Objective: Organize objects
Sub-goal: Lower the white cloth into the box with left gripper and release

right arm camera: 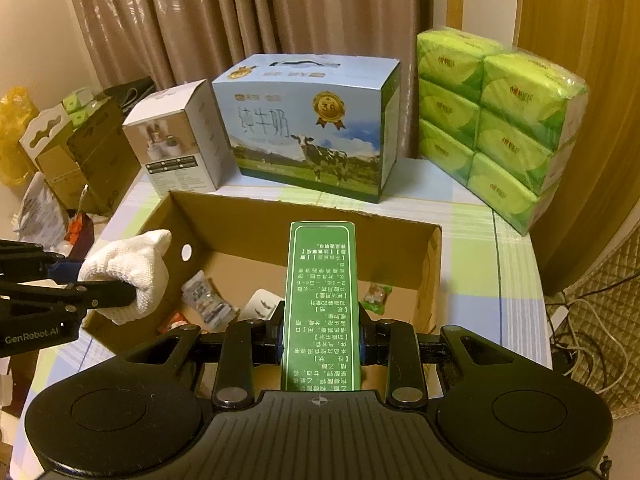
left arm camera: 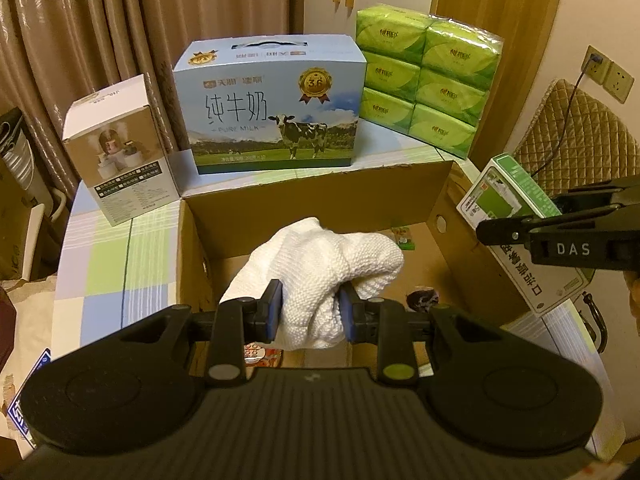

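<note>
My left gripper (left arm camera: 310, 312) is shut on a white knitted cloth (left arm camera: 332, 264) and holds it above the near left part of an open cardboard box (left arm camera: 320, 196). The cloth (right arm camera: 128, 272) also shows in the right wrist view, over the box's left wall (right arm camera: 176, 220). My right gripper (right arm camera: 322, 332) is shut on a long green medicine box (right arm camera: 320, 304) and holds it over the cardboard box. That green box (left arm camera: 516, 216) shows at the right in the left wrist view. Small snack packets (right arm camera: 208, 300) lie on the box floor.
Behind the cardboard box stand a white carton (left arm camera: 120, 152), a blue milk carton (left arm camera: 272, 108) and a green tissue pack (left arm camera: 428, 76) on a checked tablecloth (left arm camera: 112, 264). Curtains hang behind. Boxes and bags (right arm camera: 80, 152) crowd the left; cables (right arm camera: 580, 320) lie at the right.
</note>
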Tool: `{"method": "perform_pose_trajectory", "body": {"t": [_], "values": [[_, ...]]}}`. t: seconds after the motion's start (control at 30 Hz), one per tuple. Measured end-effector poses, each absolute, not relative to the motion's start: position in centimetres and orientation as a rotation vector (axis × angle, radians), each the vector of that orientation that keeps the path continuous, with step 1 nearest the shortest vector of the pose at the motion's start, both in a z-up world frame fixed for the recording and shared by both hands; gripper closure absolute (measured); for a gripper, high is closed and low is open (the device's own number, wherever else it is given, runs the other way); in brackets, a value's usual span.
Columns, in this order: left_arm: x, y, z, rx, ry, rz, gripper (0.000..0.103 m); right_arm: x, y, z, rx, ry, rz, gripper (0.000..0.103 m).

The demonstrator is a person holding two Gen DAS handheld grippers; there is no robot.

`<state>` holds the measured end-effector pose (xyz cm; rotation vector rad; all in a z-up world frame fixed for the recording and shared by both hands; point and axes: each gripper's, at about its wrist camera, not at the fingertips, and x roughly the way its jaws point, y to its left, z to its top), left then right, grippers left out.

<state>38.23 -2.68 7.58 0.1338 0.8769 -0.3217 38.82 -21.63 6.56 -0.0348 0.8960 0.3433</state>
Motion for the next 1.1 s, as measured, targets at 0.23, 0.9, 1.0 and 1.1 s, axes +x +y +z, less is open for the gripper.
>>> {"method": "perform_pose_trajectory", "body": {"t": [0.23, 0.9, 1.0, 1.1], "values": [[39.8, -2.7, 6.4, 0.114, 0.837, -0.279, 0.048, 39.6, -21.8, 5.5, -0.02, 0.903, 0.331, 0.075], [39.3, -1.8, 6.1, 0.088, 0.824, -0.287, 0.048, 39.8, -21.6, 4.4, -0.027, 0.901, 0.33, 0.075], [39.1, -1.7, 6.0, 0.081, 0.826, -0.286, 0.048, 40.2, -21.6, 4.6, 0.009, 0.858, 0.36, 0.065], [38.7, -1.2, 5.9, 0.065, 0.824, -0.283, 0.048, 40.1, -22.0, 5.0, 0.068, 0.816, 0.363, 0.025]]}}
